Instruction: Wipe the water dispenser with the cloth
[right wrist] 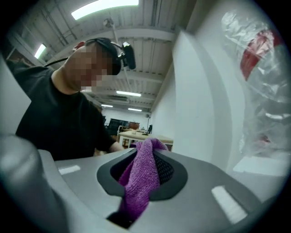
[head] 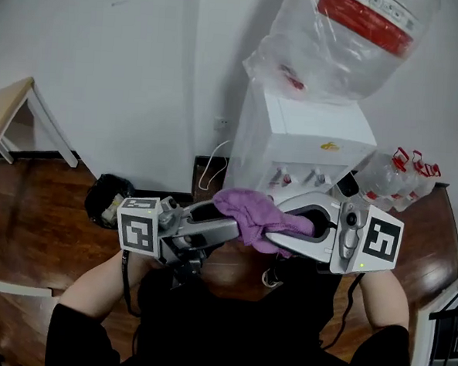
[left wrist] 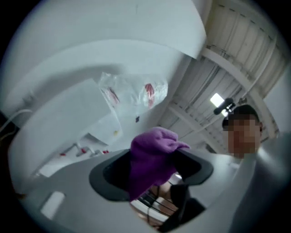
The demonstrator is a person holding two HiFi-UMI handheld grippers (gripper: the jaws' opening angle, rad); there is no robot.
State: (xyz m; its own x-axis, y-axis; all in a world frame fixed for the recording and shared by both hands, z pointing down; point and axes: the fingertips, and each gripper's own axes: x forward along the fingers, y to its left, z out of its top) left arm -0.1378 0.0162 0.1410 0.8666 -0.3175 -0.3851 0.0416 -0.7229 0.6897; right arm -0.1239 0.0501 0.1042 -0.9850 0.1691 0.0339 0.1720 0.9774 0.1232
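The white water dispenser [head: 309, 137] stands against the wall ahead, with a plastic-wrapped bottle [head: 346, 38] on top. Both grippers meet in front of it at chest height. My right gripper [head: 282, 233] points left and is shut on the purple cloth [head: 254, 211], whose pile bunches out between its black pads [right wrist: 167, 170]. My left gripper [head: 238, 230] points right, tip to tip with the right one. Its jaws stand wide, and the cloth [left wrist: 152, 157] hangs in the gap without being pinched. The left gripper view also shows the dispenser [left wrist: 91, 136] and bottle [left wrist: 132, 93] to the left.
Spare water bottles [head: 399, 177] stand right of the dispenser. A black bin [head: 108, 198] sits on the wooden floor at the left, near a desk corner [head: 1, 114]. A white cable [head: 213, 170] runs down the wall. A black railing [head: 448, 339] is at the far right.
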